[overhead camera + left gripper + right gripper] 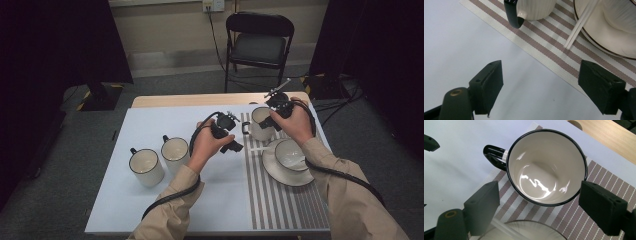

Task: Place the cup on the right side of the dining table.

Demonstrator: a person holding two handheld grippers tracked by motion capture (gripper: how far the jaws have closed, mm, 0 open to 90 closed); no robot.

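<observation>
A cream mug (260, 123) with a black rim and handle stands upright and empty on the striped placemat (280, 205). My right gripper (272, 116) hovers just above it, open; in the right gripper view the mug (546, 167) lies between the spread jaws, untouched, handle (495, 157) to the left. My left gripper (233, 141) is open over the cloth beside the placemat's left edge, holding nothing. Its view looks past the open gripper (541, 75) to the mug's handle (512, 15), a white stick-like utensil (579, 25) and the plate (599, 37).
A bowl (290, 154) sits on a plate (278, 172) on the placemat, close to the person's right hand. Two more mugs (146, 166) (175, 151) stand on the pale cloth at left. A folding chair (258, 42) is beyond the table.
</observation>
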